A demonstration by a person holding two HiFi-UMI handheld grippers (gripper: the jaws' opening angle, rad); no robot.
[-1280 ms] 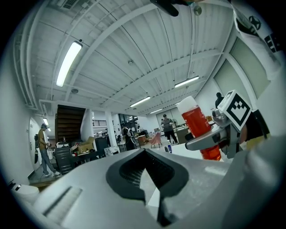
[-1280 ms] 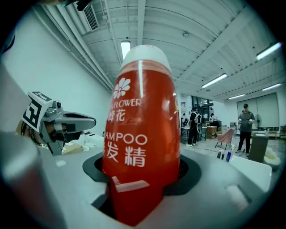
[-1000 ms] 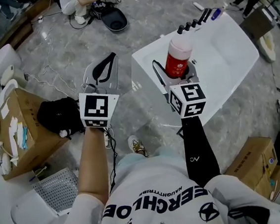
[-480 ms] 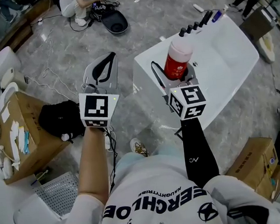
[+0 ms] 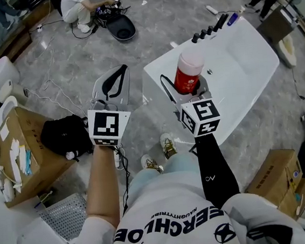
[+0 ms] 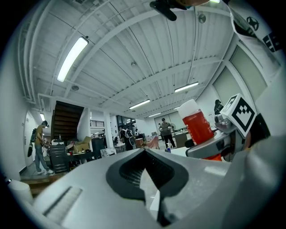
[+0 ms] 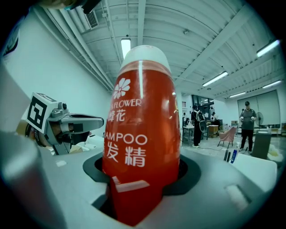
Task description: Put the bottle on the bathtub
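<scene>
Over the glossy bathtub [image 5: 246,63], right tongs [image 5: 189,90] grip a tapered red bottle [image 5: 187,73].

Our right gripper [image 7: 136,192] held the red shampoo bottle [image 7: 140,134] upright between its jaws, white cap [image 7: 142,56] on top; our left gripper [image 7: 67,123] sat to its left.

Reaching forward with both arms; pinching grey marker-cubed left gripper [image 5: 119,71] closed on nothing; clamping matching right gripper [image 5: 188,88] round red, white-capped bottle [image 5: 188,66].
</scene>
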